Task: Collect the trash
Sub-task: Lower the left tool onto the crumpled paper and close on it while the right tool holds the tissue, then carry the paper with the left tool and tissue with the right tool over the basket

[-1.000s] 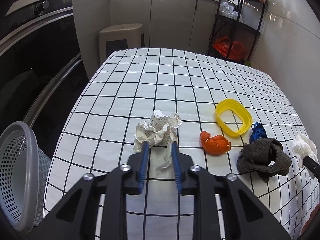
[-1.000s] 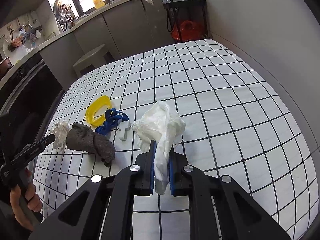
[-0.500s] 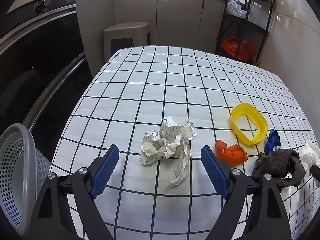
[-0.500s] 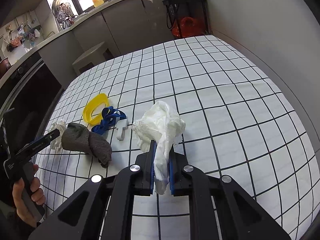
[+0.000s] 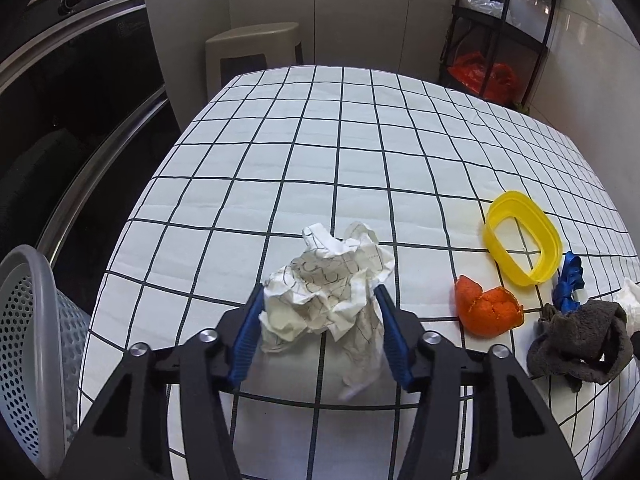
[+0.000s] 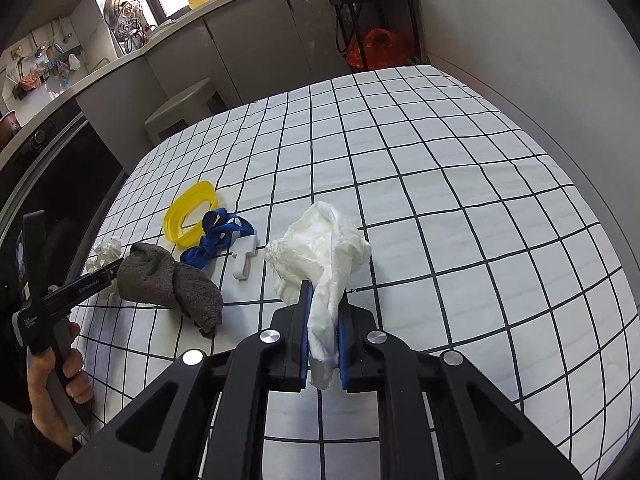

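Note:
A ball of crumpled paper (image 5: 328, 292) with pen marks lies near the front of the checked table (image 5: 320, 152). My left gripper (image 5: 318, 294) straddles it, its jaws closing, both blue pads touching the paper's sides. In the right wrist view, my right gripper (image 6: 324, 300) is shut on the tail of a white tissue wad (image 6: 324, 240), which bulges above the pads. An orange peel (image 5: 488, 312) lies to the right of the paper. A grey perforated basket (image 5: 28, 320) stands off the table's left edge.
A yellow plastic ring (image 5: 520, 236), a blue strap (image 5: 570, 284) and a dark grey cloth (image 5: 580, 340) lie at the right. A white hook (image 6: 244, 260) lies beside the strap. A hand (image 6: 52, 380) holds the left tool. A stool (image 5: 256, 48) and a black rack (image 5: 500, 40) stand beyond the table.
The left jaws let go of the paper's tail, spread wide, moved forward and down, and have now closed in around the whole paper ball. The right gripper keeps its hold on the tissue.

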`<state>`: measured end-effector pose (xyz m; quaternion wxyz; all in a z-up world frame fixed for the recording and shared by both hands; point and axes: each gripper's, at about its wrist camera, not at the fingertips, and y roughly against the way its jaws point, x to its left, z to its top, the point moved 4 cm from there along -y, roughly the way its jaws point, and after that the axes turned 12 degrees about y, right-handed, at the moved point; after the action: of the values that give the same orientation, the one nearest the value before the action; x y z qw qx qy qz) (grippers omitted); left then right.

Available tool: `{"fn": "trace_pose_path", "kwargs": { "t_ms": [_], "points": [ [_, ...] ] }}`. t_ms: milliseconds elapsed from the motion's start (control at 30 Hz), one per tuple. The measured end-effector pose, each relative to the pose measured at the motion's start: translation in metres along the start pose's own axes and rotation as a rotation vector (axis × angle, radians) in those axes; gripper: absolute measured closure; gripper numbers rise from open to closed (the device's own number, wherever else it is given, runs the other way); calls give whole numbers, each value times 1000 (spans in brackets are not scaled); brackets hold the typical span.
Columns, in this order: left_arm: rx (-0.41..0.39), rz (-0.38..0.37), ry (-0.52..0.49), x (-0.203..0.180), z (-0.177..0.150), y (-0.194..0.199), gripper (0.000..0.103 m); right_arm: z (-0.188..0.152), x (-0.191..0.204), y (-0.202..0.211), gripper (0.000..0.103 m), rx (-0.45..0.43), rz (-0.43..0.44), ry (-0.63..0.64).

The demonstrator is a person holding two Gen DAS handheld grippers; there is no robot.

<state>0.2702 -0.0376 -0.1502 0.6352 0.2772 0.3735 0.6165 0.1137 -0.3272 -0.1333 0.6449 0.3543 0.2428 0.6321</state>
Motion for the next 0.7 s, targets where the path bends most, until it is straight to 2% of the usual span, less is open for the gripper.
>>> {"fn": "trace_pose_path", "kwargs": {
  "t_ms": [67,167,500,700],
  "points": [
    [1,-6,-3,-1,0,1,67,0,1,0,92,0,1,4],
    [1,-12,4,-1,-1,4,71,0,2,1,92,-1,0,7],
    [-77,-22,-16,-1,-1,47,71,3,7,15,92,-26,15,2],
    [-128,-5,-54,13,-16,85,71,4,18,34,92,-64,31,11]
  ]
}}
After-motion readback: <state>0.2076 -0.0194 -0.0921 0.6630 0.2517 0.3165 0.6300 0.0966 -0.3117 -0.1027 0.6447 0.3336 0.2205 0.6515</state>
